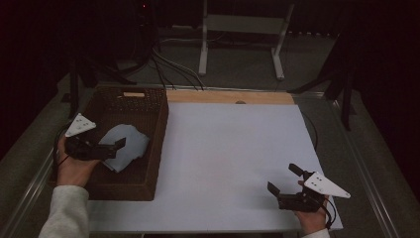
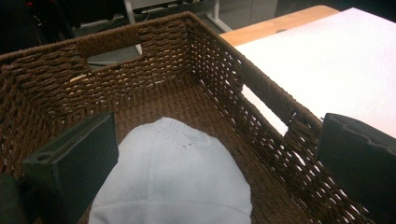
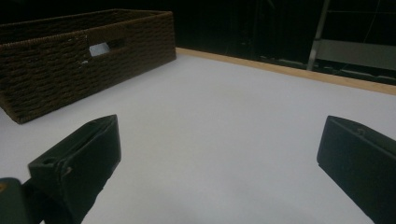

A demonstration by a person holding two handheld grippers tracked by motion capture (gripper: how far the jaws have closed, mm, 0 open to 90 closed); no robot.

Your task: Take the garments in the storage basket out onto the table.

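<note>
The left gripper (image 1: 111, 148) hangs inside the brown wicker basket (image 1: 157, 130), its fingers (image 2: 74, 163) spread wide with nothing between them; the pale blue cap (image 2: 170, 179) lies on the basket floor right under and between them, near the wall on the person's side. The right gripper (image 1: 281, 178) waits well apart over the white desk (image 1: 233, 148), its fingers (image 3: 84, 154) also spread and empty; the basket (image 3: 84, 56) sits off to its left, at the desk's left edge.

Judging from this, the work in hand is either picking the cap up or having just let it go; either way the risks sit on the left side. If the fingers close from here, they may pinch only a fold of soft cloth at the crown; the cap could then slip free or hang lopsided on the lift. Coming down too far could drive a fingertip into the weave of the basket floor and snag it. A lift slanted toward the desk may drag the cap, or the gripper itself, against the tall side wall (image 2: 261, 93); that could tip or shift the basket. The room is dim, so the cap's edges are hard to judge.
</note>
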